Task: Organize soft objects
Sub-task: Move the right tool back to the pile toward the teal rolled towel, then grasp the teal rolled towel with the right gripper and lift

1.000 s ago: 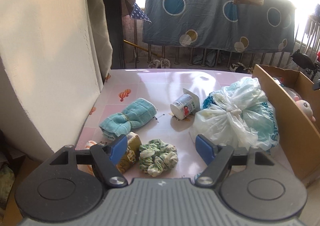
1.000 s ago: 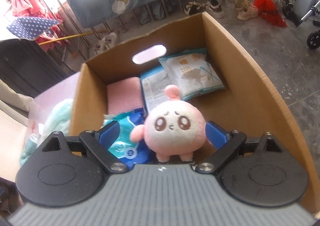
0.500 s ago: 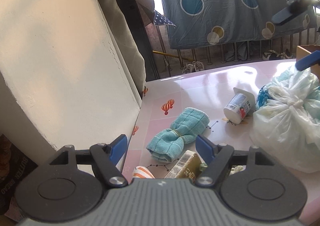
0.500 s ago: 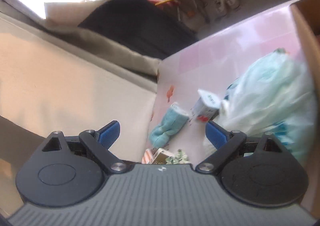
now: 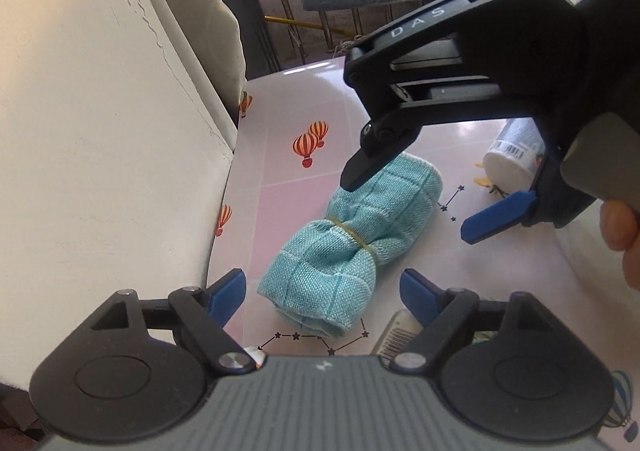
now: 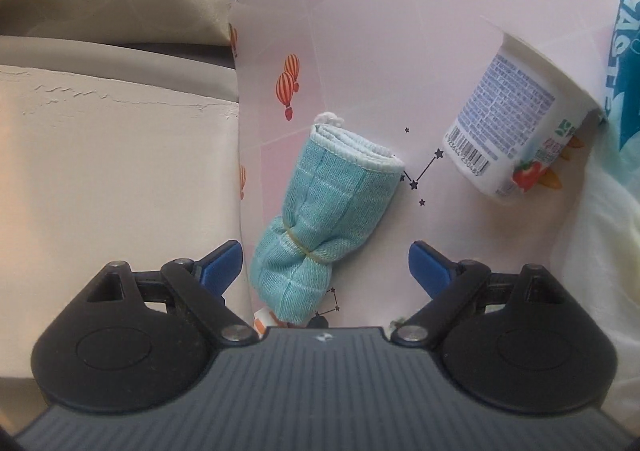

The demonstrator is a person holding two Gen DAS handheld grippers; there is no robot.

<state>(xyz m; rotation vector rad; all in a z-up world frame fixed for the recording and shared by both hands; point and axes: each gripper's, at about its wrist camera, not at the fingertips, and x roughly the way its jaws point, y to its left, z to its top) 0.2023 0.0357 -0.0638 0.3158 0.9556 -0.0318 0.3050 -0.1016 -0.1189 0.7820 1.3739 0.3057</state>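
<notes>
Right hand-held gripper & left hand-held gripper: both empty. Left jaws opening, right closing slightly, each straddling the rolled teal towel w/o touching, likely lining up a grab. Towel lies flat on counter, rubber-banded mid-roll so it stays bundled.

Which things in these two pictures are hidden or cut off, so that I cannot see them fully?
- Carton, left wrist view: only a barcoded corner shows; the left gripper covers the rest.
- Cup, left wrist view: the right gripper hides most of it.
- Plastic bag, right wrist view: cut off by the right edge.
- Orange-striped thing, right wrist view: mostly behind the towel and gripper body; unidentifiable.
</notes>
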